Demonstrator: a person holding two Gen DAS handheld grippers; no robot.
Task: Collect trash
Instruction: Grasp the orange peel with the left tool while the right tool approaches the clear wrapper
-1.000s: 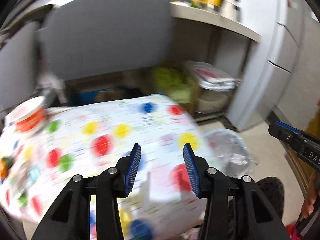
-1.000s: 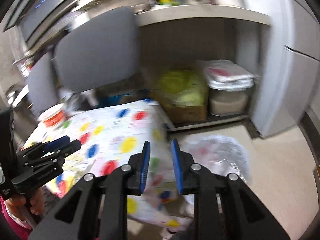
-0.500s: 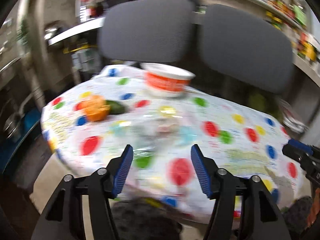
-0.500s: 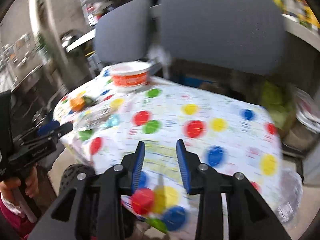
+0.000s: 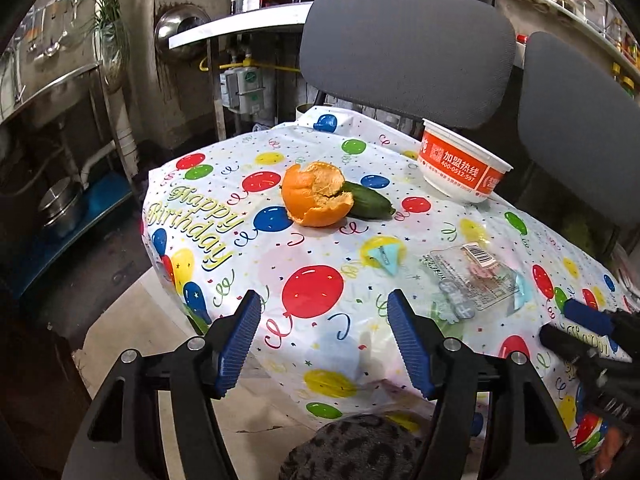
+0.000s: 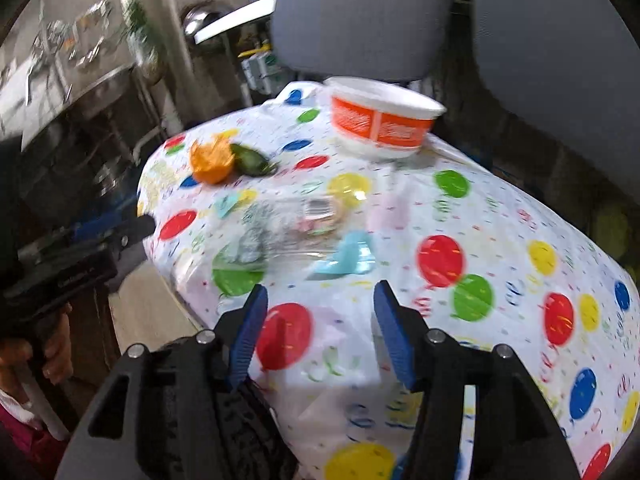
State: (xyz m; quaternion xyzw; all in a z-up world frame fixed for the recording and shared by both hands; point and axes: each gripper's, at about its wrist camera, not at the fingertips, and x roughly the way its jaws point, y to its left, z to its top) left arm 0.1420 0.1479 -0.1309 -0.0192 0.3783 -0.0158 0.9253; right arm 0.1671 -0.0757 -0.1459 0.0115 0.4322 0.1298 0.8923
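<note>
An orange peel (image 5: 316,196) lies on the balloon-print tablecloth (image 5: 224,184) with a green cucumber piece (image 5: 370,202) against it. A clear plastic wrapper with a barcode (image 5: 474,276) lies to the right, and an orange-and-white paper bowl (image 5: 460,166) stands at the back. My left gripper (image 5: 322,342) is open and empty above the near table edge. My right gripper (image 6: 318,328) is open and empty too, near the wrapper (image 6: 288,224). The peel (image 6: 212,160), the cucumber piece (image 6: 250,160) and the bowl (image 6: 380,120) also show in the right wrist view.
Two grey chair backs (image 5: 404,52) stand behind the table. A metal shelf with pots (image 5: 60,208) is at the left. The floor (image 5: 132,332) shows below the table's left edge. A dark patterned object (image 5: 352,448) sits under my left gripper.
Both grippers have swung left from the shelves and floor to face the table top. Both have opened wider. The bowl, peel and wrapper have come into view.
</note>
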